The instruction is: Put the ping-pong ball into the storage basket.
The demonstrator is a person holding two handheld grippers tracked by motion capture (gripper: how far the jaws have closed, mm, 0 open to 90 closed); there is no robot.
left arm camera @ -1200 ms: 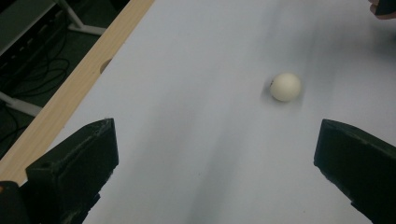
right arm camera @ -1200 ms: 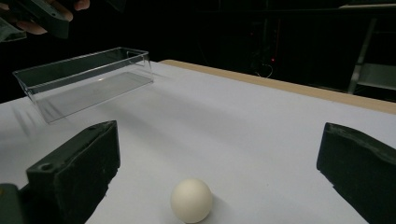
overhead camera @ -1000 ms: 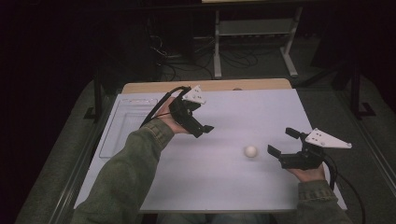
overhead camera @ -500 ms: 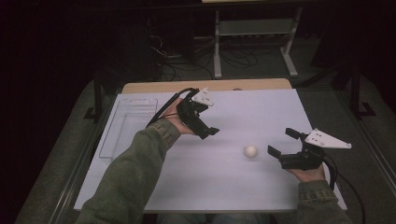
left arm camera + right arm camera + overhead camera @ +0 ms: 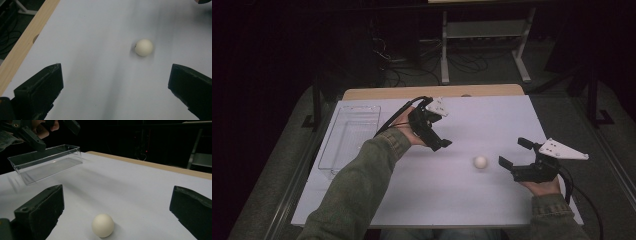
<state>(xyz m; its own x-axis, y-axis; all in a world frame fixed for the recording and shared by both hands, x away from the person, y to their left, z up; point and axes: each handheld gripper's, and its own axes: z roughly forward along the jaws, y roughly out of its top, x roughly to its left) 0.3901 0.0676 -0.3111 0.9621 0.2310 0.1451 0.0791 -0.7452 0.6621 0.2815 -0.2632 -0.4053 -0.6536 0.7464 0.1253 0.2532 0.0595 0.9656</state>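
Jaws of both the left gripper [image 5: 443,145] and right gripper [image 5: 514,152] are spread wide, empty — bare white counter [image 5: 437,195] surrounds the small, smooth, cream-white ball [image 5: 480,161].

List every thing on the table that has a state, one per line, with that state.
Ball: free on the table, touched by neither claw.
Tray: empty, upright, at the table's left edge.
Left claw: open, empty, held over the table left of the ball.
Right claw: open, empty, low at the table, just right of the ball.
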